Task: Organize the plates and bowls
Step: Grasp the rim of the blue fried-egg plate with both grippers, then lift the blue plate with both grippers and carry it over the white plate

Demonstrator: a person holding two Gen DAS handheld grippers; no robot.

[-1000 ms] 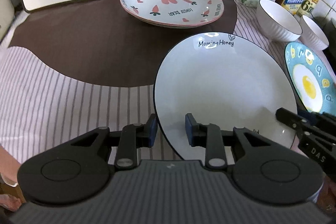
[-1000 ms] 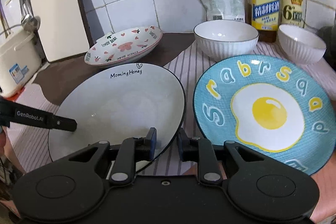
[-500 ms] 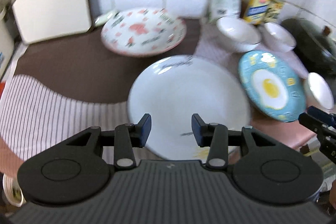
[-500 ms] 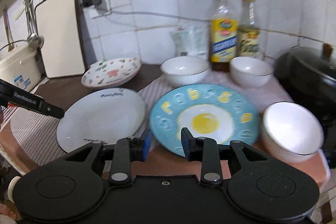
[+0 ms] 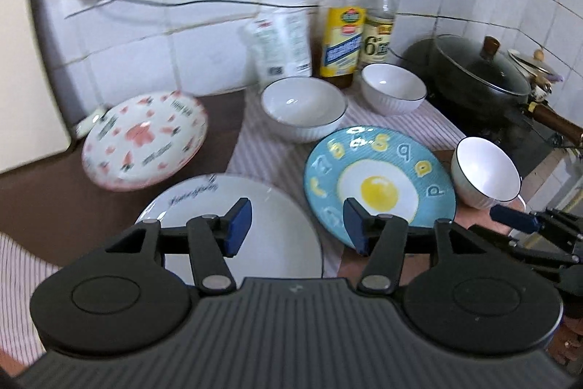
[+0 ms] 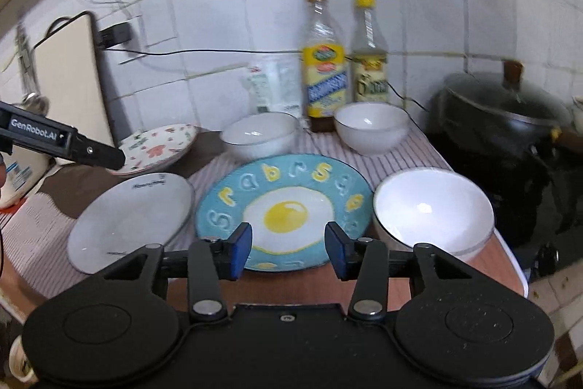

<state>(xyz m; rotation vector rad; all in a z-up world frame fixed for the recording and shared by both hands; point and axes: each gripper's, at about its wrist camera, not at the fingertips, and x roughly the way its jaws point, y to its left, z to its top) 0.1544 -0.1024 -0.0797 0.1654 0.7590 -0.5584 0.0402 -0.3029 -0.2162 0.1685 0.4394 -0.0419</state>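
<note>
While jaws have just been opening, left gripper (image 5: 297, 225) and right gripper (image 6: 288, 250) half-spread, empty, above counter. Below: white plate (image 5: 233, 228), egg plate (image 6: 284, 210) flat on striped cloth. Likely glazed ceramic: stiff, slick, breakable; pinch near rim.

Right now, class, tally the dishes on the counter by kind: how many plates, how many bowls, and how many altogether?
Plates: 3 (pink patterned plate, white plate, blue egg plate)
Bowls: 3 (back left bowl, back right bowl, front bowl)
Total: 6
</note>
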